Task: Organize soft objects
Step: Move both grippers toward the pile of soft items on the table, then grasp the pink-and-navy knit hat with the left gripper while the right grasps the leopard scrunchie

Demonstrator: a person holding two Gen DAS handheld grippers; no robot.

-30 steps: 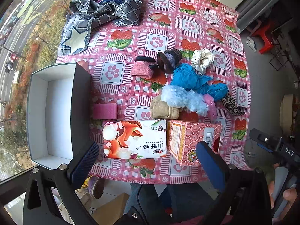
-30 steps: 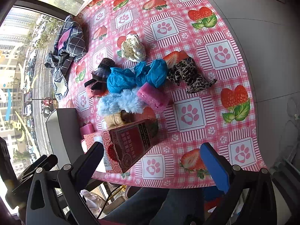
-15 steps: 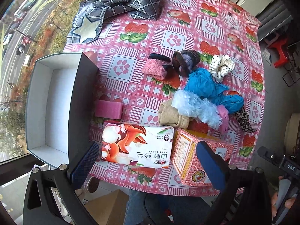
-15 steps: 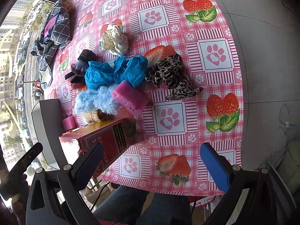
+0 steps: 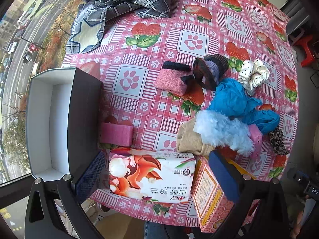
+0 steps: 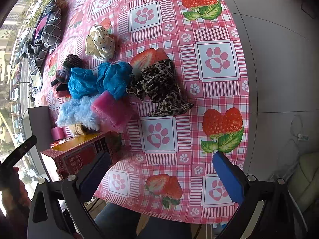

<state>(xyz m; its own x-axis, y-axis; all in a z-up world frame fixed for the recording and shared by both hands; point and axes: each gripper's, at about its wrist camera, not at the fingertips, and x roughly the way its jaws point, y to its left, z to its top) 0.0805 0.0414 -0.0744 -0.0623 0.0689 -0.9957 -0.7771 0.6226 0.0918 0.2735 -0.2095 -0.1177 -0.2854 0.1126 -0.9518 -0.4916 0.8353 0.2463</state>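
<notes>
Left wrist view: the soft objects lie in a pile on the round table (image 5: 195, 41), at about 3 o'clock from its middle. There, a fluffy light-blue piece (image 5: 223, 131) rests on a beige folded cloth (image 5: 189, 139), touching a crumpled blue cloth (image 5: 235, 99). A white dotted scrunchie (image 5: 253, 75) sits at 1 o'clock of the blue cloth, and a dark knitted hat (image 5: 211, 69) at 11 o'clock, beside a pink knitted pouch (image 5: 171, 79). This view alone shows the open white-lined box (image 5: 47, 119) at 9 o'clock, a pink sponge (image 5: 116, 134) just beside its dark wall, and the tissue pack (image 5: 151, 177) at 6 o'clock. The left gripper (image 5: 157, 171) is spread wide above the tissue pack, holding nothing.

The right wrist view shows more clearly the leopard-print cloth (image 6: 159, 87) at 3 o'clock of the pile, and a second pink sponge (image 6: 111, 111) touching the fluffy piece. The red carton (image 6: 79, 155) lies at 7 o'clock of the pile. The right gripper (image 6: 161, 171) is also spread, empty, over bare tablecloth. A checked dark garment (image 6: 45, 29) lies at 10 o'clock, well apart.
</notes>
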